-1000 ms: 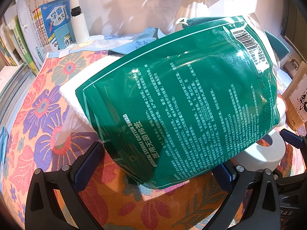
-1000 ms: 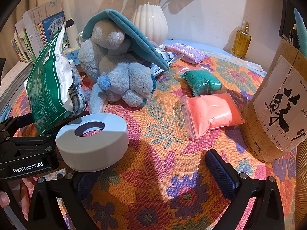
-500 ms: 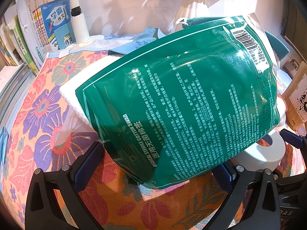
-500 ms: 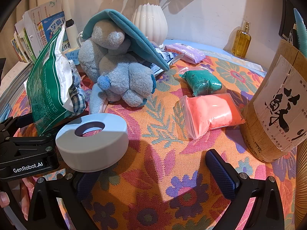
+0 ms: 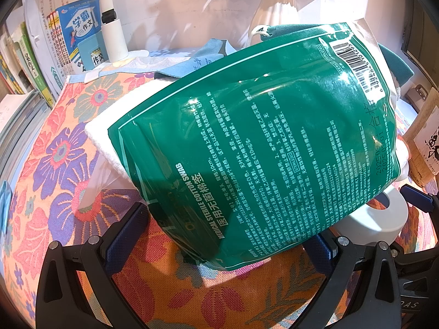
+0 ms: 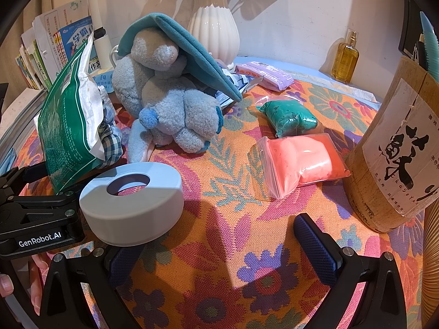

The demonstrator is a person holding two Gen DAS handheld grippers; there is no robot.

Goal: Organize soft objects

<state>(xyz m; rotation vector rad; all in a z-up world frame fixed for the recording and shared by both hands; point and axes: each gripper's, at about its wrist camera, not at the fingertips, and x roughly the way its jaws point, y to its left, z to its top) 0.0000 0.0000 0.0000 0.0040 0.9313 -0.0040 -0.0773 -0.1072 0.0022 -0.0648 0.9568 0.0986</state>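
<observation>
A green cotton-swab bag [image 5: 260, 142] fills the left wrist view, tilted and leaning on a white towel [image 5: 107, 142]. Its lower corner hangs between the wide-apart fingers of my left gripper [image 5: 223, 226], which is open. In the right wrist view the green cotton-swab bag [image 6: 68, 126] stands beside a blue plush toy [image 6: 170, 109] under a teal cloth [image 6: 192, 52]. A green clay bag [image 6: 288, 118], a pink clay bag [image 6: 301, 161] and a purple pack [image 6: 266, 75] lie on the flowered cloth. My right gripper [image 6: 216, 235] is open and holds nothing. A white ring [image 6: 131, 200] sits over its left finger.
A white vase [image 6: 214, 27] and a perfume bottle [image 6: 347, 57] stand at the back wall. A tall tan tube [image 6: 397, 150] blocks the right side. Books [image 5: 79, 35] and a white post [image 5: 112, 35] line the back left. A checked cloth [image 6: 109, 139] lies behind the bag.
</observation>
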